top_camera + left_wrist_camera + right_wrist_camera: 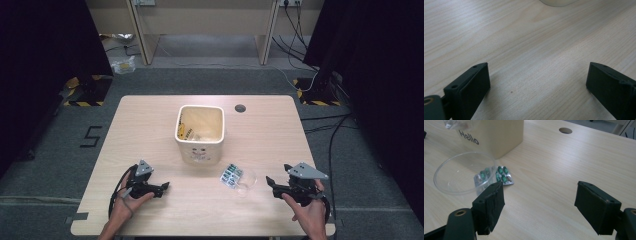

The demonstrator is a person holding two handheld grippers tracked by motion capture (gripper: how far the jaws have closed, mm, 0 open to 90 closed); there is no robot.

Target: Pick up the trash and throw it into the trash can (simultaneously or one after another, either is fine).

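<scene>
Down at the table's near edge, our left gripper lies with jaws spread, empty. Toward 1 o'clock from it stands a cream bin reading "Hello". Between both grippers lie a blister pack of green capsules and a clear round lid. Our right gripper is likewise agape, the lid at its 9 o'clock.

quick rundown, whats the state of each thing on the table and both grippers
bin: upright, open top, some litter inside
clear cup: on its side, mouth open, empty
pill blister pack: flat on table, partly behind the cup
left gripper: open, holding nothing
right gripper: open, holding nothing
</scene>
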